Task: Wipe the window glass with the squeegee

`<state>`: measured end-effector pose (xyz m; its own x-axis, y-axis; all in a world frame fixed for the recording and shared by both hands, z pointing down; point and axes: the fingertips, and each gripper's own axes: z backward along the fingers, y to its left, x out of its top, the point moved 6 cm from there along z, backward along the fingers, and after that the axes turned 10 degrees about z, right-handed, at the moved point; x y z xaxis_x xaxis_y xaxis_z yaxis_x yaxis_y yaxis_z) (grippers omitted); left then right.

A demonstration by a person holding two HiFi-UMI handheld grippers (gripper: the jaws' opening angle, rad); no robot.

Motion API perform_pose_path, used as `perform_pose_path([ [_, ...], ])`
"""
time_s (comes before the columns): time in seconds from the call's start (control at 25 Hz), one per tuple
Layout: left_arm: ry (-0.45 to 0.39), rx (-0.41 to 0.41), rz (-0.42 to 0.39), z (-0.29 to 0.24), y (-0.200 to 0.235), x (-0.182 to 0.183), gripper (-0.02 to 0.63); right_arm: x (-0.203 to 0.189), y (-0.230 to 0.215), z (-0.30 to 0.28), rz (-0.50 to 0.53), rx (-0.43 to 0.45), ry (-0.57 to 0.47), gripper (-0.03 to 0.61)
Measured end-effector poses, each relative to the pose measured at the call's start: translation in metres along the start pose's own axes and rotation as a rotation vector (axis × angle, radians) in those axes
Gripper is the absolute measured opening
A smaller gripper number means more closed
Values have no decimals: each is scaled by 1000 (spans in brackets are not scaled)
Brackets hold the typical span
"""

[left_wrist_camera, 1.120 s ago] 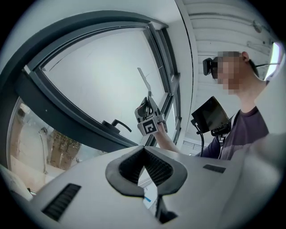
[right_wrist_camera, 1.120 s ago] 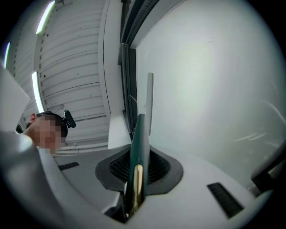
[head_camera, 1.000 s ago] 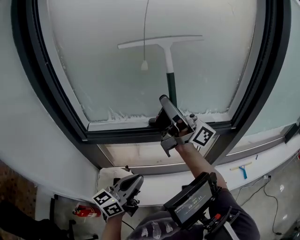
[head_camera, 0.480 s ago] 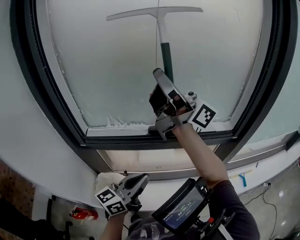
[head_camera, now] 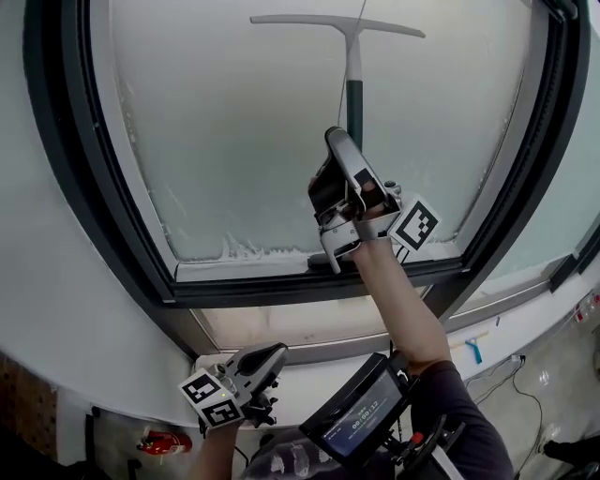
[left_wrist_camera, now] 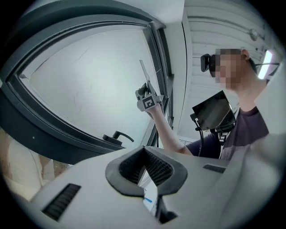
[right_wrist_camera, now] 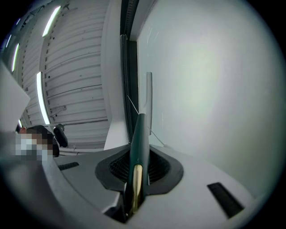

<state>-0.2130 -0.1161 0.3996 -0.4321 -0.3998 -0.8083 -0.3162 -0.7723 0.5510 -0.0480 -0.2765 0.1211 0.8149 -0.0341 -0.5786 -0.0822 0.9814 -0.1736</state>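
The squeegee has a pale blade (head_camera: 337, 23) lying flat against the frosted window glass (head_camera: 234, 141) near the top, and a dark green handle (head_camera: 354, 103) running down from it. My right gripper (head_camera: 337, 141) is raised and shut on that handle; in the right gripper view the green handle (right_wrist_camera: 139, 143) sits clamped between the pads, and the blade (right_wrist_camera: 148, 94) is edge-on to the glass. My left gripper (head_camera: 270, 358) hangs low below the sill, shut with nothing in it; its closed pads (left_wrist_camera: 145, 166) show in the left gripper view.
A dark window frame (head_camera: 281, 286) borders the pane. A thin blind cord (head_camera: 349, 56) hangs beside the squeegee. A small blue squeegee (head_camera: 472, 349) lies on the white ledge at right. A window handle (left_wrist_camera: 117, 136) sticks out of the lower frame. A screen (head_camera: 354, 422) is strapped at my chest.
My right gripper has carried the squeegee up the glass, from mid-pane to near the top, and slightly right. The left gripper has stayed low and shut.
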Motion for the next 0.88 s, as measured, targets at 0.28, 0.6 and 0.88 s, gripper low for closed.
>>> perform_pose_path([
  [0.28,26,-44,19,-4,5,1,8,-1,-1,0,25,-35,9,48],
  [0.6,42,-70,17,-12,6,1,8,-6,1,5,17,-40,9,48],
  [0.88,63,-58,12,-12,6,-1,8,-23,1,26,7,-50,20,48],
])
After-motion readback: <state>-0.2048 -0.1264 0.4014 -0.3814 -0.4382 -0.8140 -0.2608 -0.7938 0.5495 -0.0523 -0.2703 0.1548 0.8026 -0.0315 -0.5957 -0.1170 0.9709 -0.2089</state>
